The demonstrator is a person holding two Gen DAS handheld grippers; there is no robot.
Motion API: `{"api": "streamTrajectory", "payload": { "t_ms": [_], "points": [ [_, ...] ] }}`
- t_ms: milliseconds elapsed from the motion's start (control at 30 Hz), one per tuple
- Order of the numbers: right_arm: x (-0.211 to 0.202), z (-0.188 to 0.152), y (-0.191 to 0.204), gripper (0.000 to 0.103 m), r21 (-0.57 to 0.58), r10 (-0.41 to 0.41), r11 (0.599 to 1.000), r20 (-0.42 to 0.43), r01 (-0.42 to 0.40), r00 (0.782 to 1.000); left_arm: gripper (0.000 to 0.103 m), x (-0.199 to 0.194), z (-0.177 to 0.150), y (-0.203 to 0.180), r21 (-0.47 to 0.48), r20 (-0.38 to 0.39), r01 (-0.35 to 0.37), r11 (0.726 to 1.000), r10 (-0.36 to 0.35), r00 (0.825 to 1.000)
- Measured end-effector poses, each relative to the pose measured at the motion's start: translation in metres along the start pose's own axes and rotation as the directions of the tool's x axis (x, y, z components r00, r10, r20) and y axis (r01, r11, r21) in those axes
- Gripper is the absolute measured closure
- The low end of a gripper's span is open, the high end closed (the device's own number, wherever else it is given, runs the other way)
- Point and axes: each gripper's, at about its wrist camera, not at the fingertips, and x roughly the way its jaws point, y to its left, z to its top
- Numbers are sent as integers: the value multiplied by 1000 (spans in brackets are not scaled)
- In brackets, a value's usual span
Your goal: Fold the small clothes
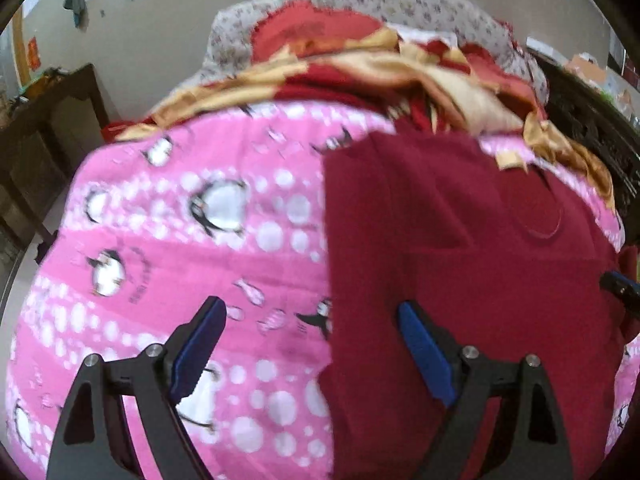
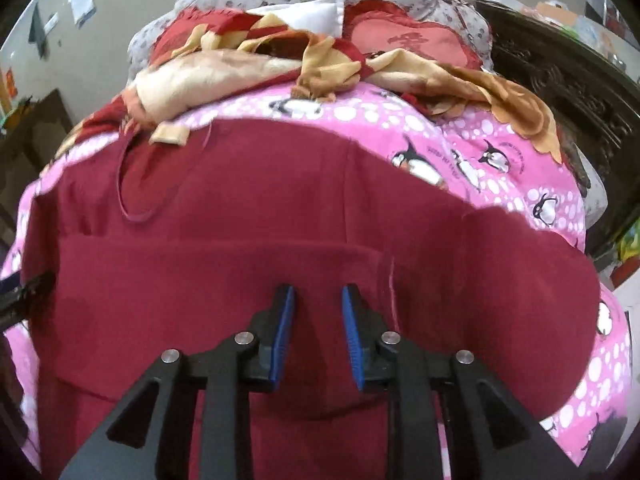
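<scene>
Maroon garment (image 2: 224, 248) lies on pink penguin blanket (image 1: 160, 248), seemingly untouched beneath both unclenched grippers, left gripper (image 1: 310, 312) and right gripper (image 2: 318, 300).

The dark red garment (image 2: 248, 248) lies spread flat on the pink penguin-print blanket (image 2: 500, 160), its round neckline toward the far edge. One side is folded over, forming a straight crease across the cloth

Left gripper (image 1: 312, 312) at six o'clock, jaws wide apart and empty, dark red garment (image 1: 460, 240) at three, pink penguin-print blanket (image 1: 180, 240) at nine, red-and-gold cloth (image 1: 360, 68) at twelve.
</scene>
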Motion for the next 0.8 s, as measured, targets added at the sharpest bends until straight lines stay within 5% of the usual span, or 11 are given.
{"api": "streamTrajectory", "payload": {
  "t_ms": [200, 333, 400, 633, 800],
  "points": [
    [-27, -8, 4, 78, -20, 8, 1000, 36, -7, 999, 11, -1, 15, 16, -54, 10, -18, 998, 18, 1000],
    [3, -18, 5, 77, -61, -84, 995, -63, 80, 994, 11, 32, 16, 16, -45, -78, -98, 994, 95, 992],
    [4, -19, 2, 77, -54, -68, 996, -51, 65, 996, 11, 36, 14, 22, -65, -98, -84, 994, 77, 992],
    [-34, -23, 5, 77, -40, -13, 999, 1, 13, 1000, 11, 2, 7, 23, -65, -47, -54, 996, 51, 998],
    [-10, -43, 16, 76, -102, -38, 994, -84, 30, 996, 11, -25, 3, 9, -41, -10, -33, 999, 33, 999]
  ]
}}
